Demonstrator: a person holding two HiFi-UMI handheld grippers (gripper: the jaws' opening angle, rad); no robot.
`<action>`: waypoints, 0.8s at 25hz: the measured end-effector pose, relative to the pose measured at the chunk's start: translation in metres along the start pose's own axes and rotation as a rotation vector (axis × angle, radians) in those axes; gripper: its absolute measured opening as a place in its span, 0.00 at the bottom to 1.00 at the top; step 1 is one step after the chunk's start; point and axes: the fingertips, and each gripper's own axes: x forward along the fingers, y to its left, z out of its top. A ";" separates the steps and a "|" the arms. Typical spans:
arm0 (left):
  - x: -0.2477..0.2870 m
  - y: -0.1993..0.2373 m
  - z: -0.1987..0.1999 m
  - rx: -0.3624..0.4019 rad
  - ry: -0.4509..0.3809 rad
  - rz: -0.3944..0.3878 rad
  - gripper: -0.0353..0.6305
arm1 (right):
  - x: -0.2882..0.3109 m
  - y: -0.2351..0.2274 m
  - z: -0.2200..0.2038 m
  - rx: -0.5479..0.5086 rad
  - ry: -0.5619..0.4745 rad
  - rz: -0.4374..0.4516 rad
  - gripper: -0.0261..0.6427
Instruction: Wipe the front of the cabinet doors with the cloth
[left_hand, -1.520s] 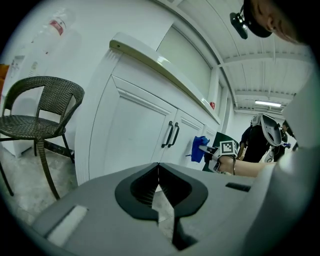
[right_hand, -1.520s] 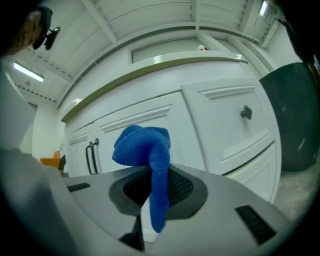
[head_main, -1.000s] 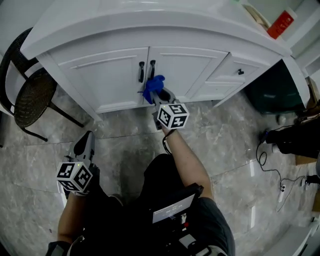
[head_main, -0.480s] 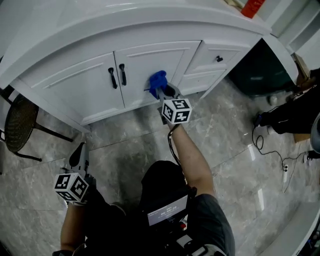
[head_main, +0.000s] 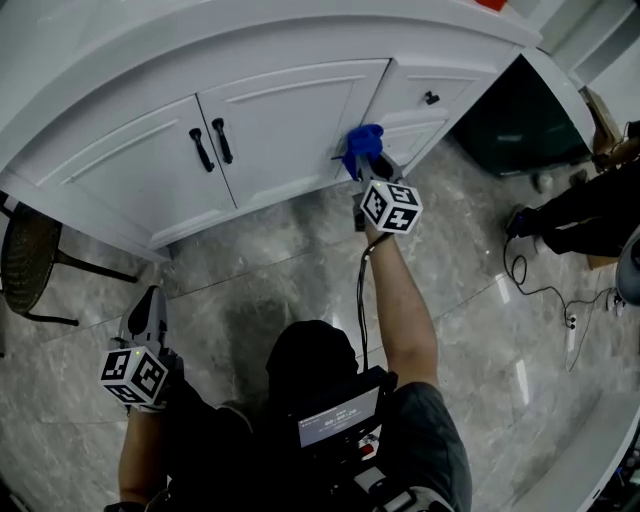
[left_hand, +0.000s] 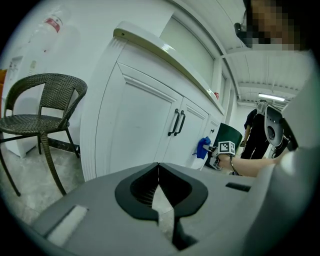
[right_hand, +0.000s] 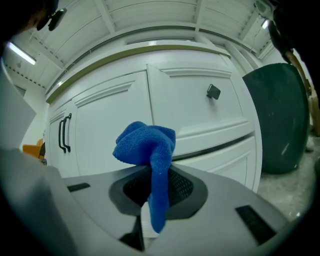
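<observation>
The blue cloth (head_main: 362, 145) (right_hand: 149, 150) is bunched in my right gripper (head_main: 368, 170), whose jaws are shut on it. It presses against the lower right edge of the right white cabinet door (head_main: 290, 115) (right_hand: 112, 127), close to the drawers (head_main: 425, 100) (right_hand: 200, 107). The left cabinet door (head_main: 120, 165) and the two black handles (head_main: 210, 145) lie to the left of the cloth. My left gripper (head_main: 145, 315) (left_hand: 159, 192) hangs low over the floor, away from the cabinet, its jaws shut with nothing between them. From there I see the cloth (left_hand: 202, 147) far off against the doors.
A wicker chair (head_main: 25, 265) (left_hand: 42, 107) stands left of the cabinet. A dark green bin (head_main: 500, 110) (right_hand: 282, 120) sits right of the drawers. Cables (head_main: 530, 290) and a person in black (head_main: 585, 215) are at the right on the marble floor (head_main: 250, 270).
My right gripper has slid the cloth rightward across the right door, from beside the handles to the door's right edge. The left gripper has stayed low near the floor.
</observation>
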 end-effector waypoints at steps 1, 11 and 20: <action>0.000 -0.001 0.000 -0.006 -0.003 -0.002 0.06 | -0.002 0.004 -0.001 0.003 0.002 0.008 0.11; -0.012 0.003 0.009 -0.052 -0.057 0.007 0.06 | -0.004 0.192 -0.029 -0.012 0.021 0.378 0.11; -0.041 0.029 0.012 -0.069 -0.068 0.074 0.06 | 0.026 0.282 -0.085 -0.070 0.121 0.535 0.11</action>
